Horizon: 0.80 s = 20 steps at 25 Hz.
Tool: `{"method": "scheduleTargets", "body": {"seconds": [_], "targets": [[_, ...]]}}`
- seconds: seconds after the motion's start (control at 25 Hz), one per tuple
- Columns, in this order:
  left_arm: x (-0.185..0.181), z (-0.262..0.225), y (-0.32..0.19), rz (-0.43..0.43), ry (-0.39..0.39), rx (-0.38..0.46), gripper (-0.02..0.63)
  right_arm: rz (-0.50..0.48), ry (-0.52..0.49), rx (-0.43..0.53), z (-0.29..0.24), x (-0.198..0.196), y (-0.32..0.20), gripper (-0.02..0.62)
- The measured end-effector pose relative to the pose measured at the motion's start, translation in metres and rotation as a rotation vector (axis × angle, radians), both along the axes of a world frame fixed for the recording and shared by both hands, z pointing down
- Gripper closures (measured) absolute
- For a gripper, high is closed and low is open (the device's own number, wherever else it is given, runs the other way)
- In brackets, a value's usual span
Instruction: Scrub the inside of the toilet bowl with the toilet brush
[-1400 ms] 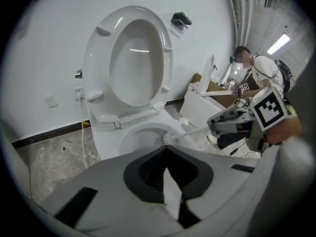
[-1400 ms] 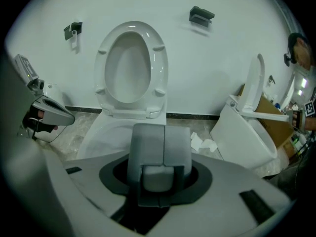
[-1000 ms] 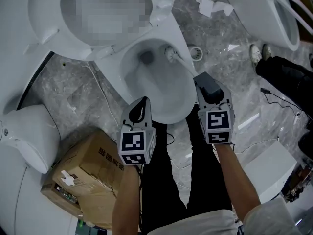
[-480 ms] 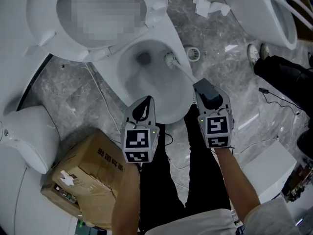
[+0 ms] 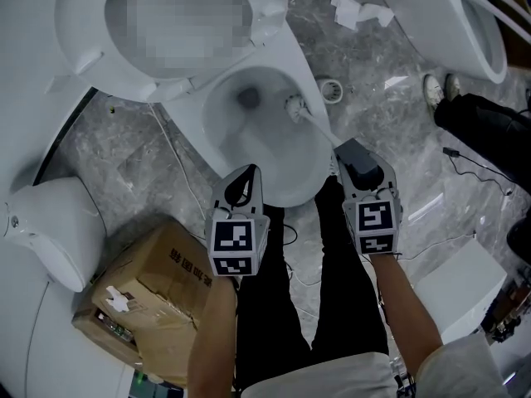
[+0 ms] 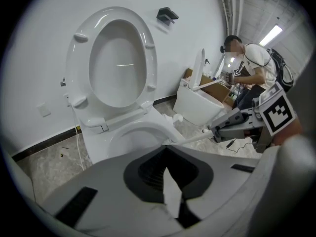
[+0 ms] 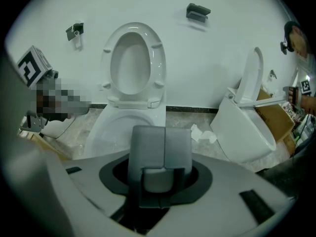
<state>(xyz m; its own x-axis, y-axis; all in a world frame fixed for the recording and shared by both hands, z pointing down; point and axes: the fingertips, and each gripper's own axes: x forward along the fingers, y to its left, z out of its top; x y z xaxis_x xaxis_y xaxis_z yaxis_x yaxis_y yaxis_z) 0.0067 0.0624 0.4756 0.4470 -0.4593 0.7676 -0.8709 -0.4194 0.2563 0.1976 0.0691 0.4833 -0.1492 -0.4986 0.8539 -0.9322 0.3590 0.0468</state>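
The white toilet bowl (image 5: 267, 152) stands open on the floor, its seat (image 6: 118, 58) raised against the wall. The toilet brush head (image 5: 292, 104) lies inside the bowl against its right wall. Its thin white handle (image 6: 197, 137) runs back over the rim into my right gripper (image 5: 344, 152), which is shut on it. In the right gripper view the right gripper's pads (image 7: 148, 147) stand together above the bowl. My left gripper (image 5: 242, 179) hovers over the bowl's near rim, fingers meeting at the tip with nothing between them.
A cardboard box (image 5: 149, 280) sits on the floor at lower left beside another white fixture (image 5: 50, 230). A second toilet (image 5: 452, 19) stands at upper right, with crumpled paper (image 5: 357, 8) and a small round brush holder (image 5: 332, 89) nearby. Another person's shoe (image 5: 433, 89) and cables lie at right.
My right gripper has drawn back a little toward the person, pulling the brush head slightly nearer along the bowl's right wall. The left gripper has barely shifted.
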Motion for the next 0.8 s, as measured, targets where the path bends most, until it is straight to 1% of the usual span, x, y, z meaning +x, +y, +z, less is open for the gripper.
{"method": "scheduleTargets", "body": {"seconds": [0.16, 0.4, 0.64, 0.72, 0.8], "targets": [[0.0, 0.002, 0.003, -0.012, -0.001, -0.012, 0.581, -0.005, -0.001, -0.01, 0.0, 0.003, 0.007, 0.41], [-0.003, -0.001, 0.009, 0.003, -0.013, -0.015, 0.581, -0.037, 0.0, -0.012, 0.0, 0.007, 0.015, 0.41], [-0.003, 0.0, 0.012, -0.024, -0.002, -0.018, 0.581, -0.064, 0.009, -0.021, -0.001, 0.009, 0.024, 0.41], [-0.002, 0.003, 0.013, -0.012, -0.012, -0.015, 0.581, -0.072, 0.011, -0.029, -0.002, 0.009, 0.029, 0.41], [0.001, 0.005, 0.014, 0.017, -0.04, -0.007, 0.581, -0.091, 0.022, -0.032, -0.004, 0.011, 0.034, 0.41]]}}
